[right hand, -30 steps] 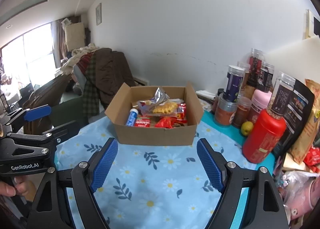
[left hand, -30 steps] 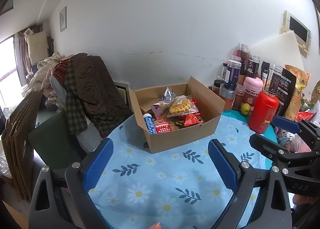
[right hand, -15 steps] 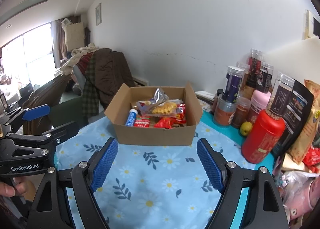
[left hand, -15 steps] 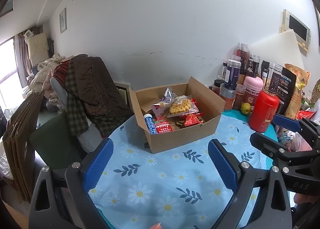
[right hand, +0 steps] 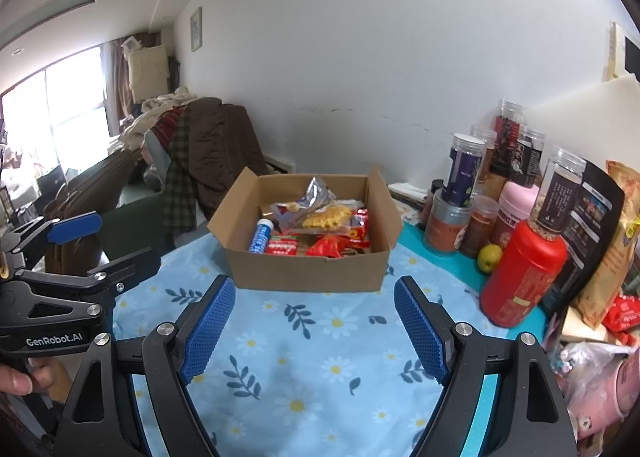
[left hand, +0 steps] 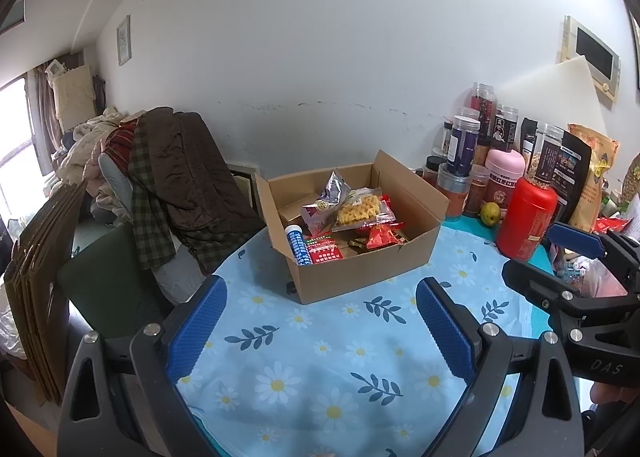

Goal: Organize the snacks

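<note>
flowered tablecloth (right hand: pixel 320 357) lies bare beneath us, our left gripper (left hand: pixel 320 321) and right gripper (right hand: pixel 316 321) both wide and empty, likely poised to reach the cardboard box (right hand: pixel 308 273) at twelve o'clock, its flaps open over jumbled snack packets (right hand: pixel 320 221) and a blue tube (right hand: pixel 260 235).

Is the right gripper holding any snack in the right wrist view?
No, the right gripper is open with only bare tablecloth between its blue pads, and the snacks sit in the cardboard box beyond it.
</note>
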Action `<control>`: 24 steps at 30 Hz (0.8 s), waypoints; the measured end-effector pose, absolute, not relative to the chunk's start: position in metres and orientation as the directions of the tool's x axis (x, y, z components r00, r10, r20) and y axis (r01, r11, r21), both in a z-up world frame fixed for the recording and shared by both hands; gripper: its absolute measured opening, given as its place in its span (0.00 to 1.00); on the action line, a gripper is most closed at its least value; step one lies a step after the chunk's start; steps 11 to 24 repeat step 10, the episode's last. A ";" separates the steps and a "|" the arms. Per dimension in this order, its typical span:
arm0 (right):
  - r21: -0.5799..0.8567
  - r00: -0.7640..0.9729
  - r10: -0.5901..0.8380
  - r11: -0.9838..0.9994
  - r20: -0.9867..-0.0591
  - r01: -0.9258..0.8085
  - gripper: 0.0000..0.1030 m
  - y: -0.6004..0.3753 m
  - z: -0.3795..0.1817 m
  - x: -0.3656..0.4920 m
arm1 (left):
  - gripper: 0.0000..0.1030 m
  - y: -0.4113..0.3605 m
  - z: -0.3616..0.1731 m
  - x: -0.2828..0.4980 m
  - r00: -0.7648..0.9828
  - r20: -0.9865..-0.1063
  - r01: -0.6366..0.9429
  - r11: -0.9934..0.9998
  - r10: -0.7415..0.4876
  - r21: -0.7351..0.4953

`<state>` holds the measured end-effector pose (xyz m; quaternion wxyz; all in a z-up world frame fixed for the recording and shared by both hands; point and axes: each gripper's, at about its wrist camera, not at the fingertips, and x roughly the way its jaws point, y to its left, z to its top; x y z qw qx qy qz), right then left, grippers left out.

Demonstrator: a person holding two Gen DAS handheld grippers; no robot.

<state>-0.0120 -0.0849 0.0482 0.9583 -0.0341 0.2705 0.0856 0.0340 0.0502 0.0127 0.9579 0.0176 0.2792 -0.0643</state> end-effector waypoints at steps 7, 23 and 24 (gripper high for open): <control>-0.025 0.839 0.131 0.985 -0.528 -0.170 0.80 -0.086 0.047 -0.013 | 0.94 0.052 0.006 0.040 0.825 -0.552 0.135 0.991 -0.118 -0.009; -0.024 0.836 0.123 0.987 -0.535 -0.160 0.80 -0.087 0.045 -0.014 | 0.94 0.052 0.005 0.042 0.823 -0.554 0.144 0.989 -0.128 -0.015; -0.024 0.836 0.123 0.987 -0.535 -0.160 0.80 -0.087 0.045 -0.014 | 0.94 0.052 0.005 0.042 0.823 -0.554 0.144 0.989 -0.128 -0.015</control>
